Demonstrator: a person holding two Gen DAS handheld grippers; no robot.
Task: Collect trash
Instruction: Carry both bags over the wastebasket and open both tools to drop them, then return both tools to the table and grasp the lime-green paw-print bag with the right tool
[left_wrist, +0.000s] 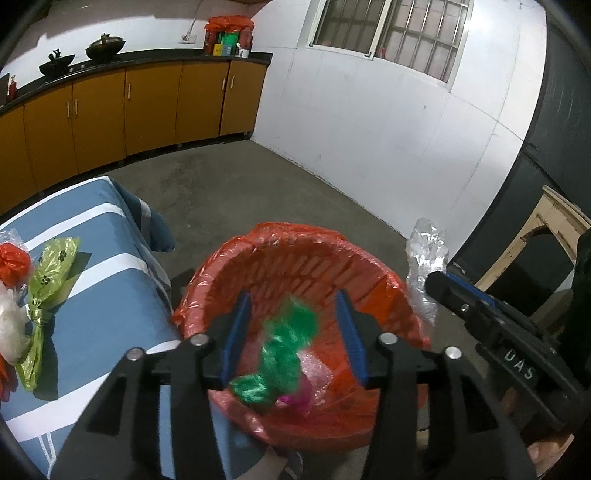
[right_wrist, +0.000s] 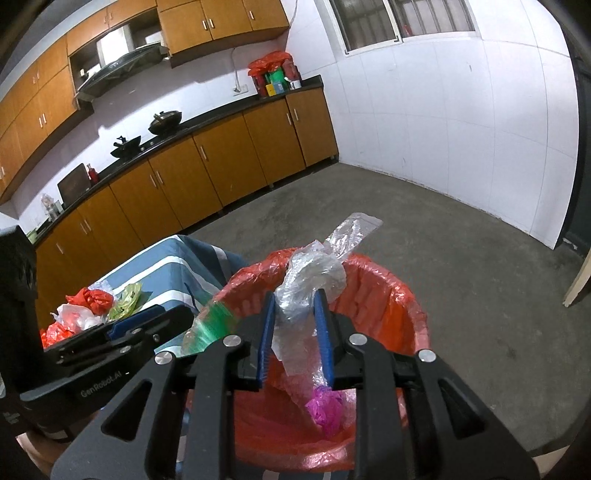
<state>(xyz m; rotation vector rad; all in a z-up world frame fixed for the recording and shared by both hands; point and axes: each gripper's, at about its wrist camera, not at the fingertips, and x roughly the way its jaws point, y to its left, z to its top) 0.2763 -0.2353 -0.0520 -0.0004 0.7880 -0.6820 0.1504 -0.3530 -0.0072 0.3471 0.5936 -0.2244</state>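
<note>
The left gripper (left_wrist: 295, 332) hangs over a bin lined with a red bag (left_wrist: 384, 266), its blue fingers (left_wrist: 236, 332) spread wide. Between them, touching neither, is a blurred green plastic wrapper (left_wrist: 284, 354) — it sits above the bin's opening, in the air. Lower in the bin lie a pink scrap (right_wrist: 325, 406) and some clear film.

The right gripper (right_wrist: 295, 332) is also over the bin, fingers (right_wrist: 323, 332) narrow and pressed on a crumpled clear plastic bag (right_wrist: 314, 280) that sticks up past the fingertips and trails down between them.

Just left of the bin stands a tabletop under a blue cloth with white stripes (left_wrist: 92, 266). More trash waits on it — a yellow-green wrapper with dark prints (left_wrist: 48, 280), a red plastic bag (left_wrist: 14, 262) and a white crumpled piece (left_wrist: 11, 328), all near one another at the cloth's left side.
</note>
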